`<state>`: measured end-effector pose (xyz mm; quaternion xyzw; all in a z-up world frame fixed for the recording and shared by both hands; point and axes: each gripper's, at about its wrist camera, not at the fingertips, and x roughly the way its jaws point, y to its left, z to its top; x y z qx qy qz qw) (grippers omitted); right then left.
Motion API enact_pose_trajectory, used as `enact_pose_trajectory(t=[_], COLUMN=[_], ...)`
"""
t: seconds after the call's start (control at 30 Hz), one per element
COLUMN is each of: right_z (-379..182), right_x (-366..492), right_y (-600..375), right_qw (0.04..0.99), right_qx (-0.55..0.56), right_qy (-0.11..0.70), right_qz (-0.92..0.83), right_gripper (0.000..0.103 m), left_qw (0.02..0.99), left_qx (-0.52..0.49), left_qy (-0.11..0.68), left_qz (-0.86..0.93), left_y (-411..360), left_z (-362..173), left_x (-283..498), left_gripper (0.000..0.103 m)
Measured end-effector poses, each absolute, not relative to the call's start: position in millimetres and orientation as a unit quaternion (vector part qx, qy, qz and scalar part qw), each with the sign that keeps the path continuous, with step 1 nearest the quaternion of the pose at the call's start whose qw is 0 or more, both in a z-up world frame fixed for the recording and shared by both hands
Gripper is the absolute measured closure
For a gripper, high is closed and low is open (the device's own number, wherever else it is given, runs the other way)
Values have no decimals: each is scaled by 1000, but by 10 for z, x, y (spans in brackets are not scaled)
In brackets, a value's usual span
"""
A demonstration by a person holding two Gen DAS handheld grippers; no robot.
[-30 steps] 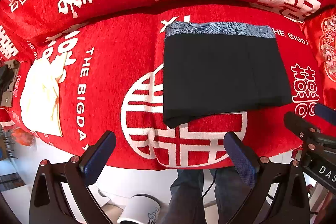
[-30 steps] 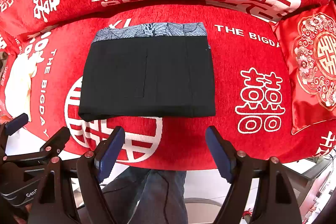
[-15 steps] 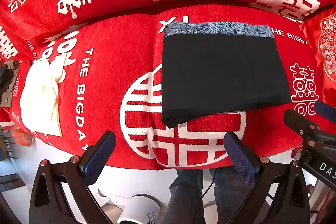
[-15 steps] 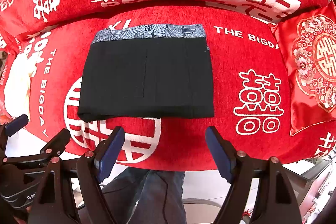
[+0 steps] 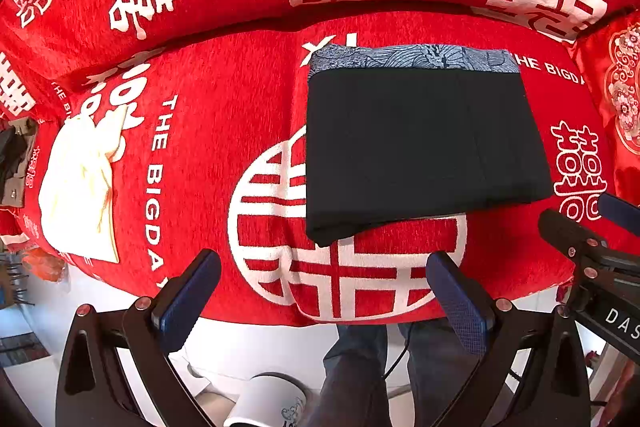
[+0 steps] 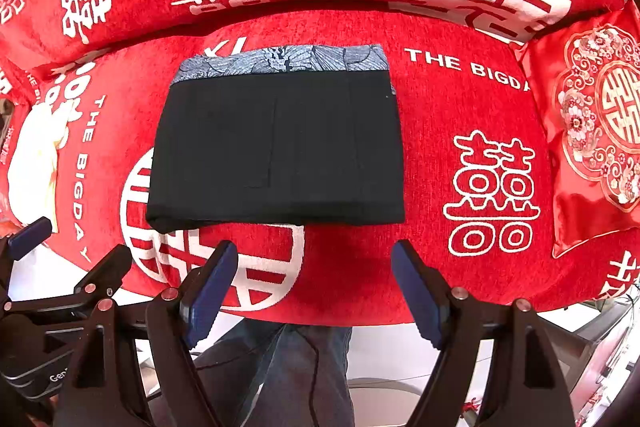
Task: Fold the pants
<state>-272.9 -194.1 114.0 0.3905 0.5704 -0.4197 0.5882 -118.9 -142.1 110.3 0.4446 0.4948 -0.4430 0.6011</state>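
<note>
Pants (image 6: 276,147): 1, folded (2 grippers apparently empty).

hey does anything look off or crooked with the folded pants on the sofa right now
Mostly tidy. The black pants lie folded flat on the red sofa cover, but their near-left corner sags lower than the right, so the front edge runs slightly askew. Both grippers hang open, clear of them.

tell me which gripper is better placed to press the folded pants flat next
Right, probably. The right gripper sits open straight before the pants; the left gripper faces their left corner.
</note>
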Motion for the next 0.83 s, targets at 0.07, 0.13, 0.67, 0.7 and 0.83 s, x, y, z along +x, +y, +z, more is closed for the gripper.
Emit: enact_pose_trajectory(t=[0.07, 0.13, 0.67, 0.7, 0.83], right_z=[1135, 1133, 1127, 1126, 1119], right_x=[-2752, -2768, -2780, -2780, -2797], right_y=[-1933, -1927, -1910, -1911, -1902], right_qw=[588, 586, 583, 583, 580], right_qx=[391, 392, 396, 396, 399], right_qy=[570, 569, 567, 568, 566], right_qz=[-421, -422, -427, -427, -429], right_gripper=[21, 21, 21, 21, 21], left_qw=[602, 602, 599, 598, 597], left_qx=[445, 444, 436, 435, 435], left_qy=[494, 494, 499, 498, 498], left_qz=[-443, -444, -449, -452, -455], left_y=[-1423, -1426, -1421, -1420, -1420], left_z=[1102, 1105, 1097, 1102, 1110], left_x=[-1205, -1216, -1234, -1241, -1263], left_gripper=[0, 0, 0, 0, 0])
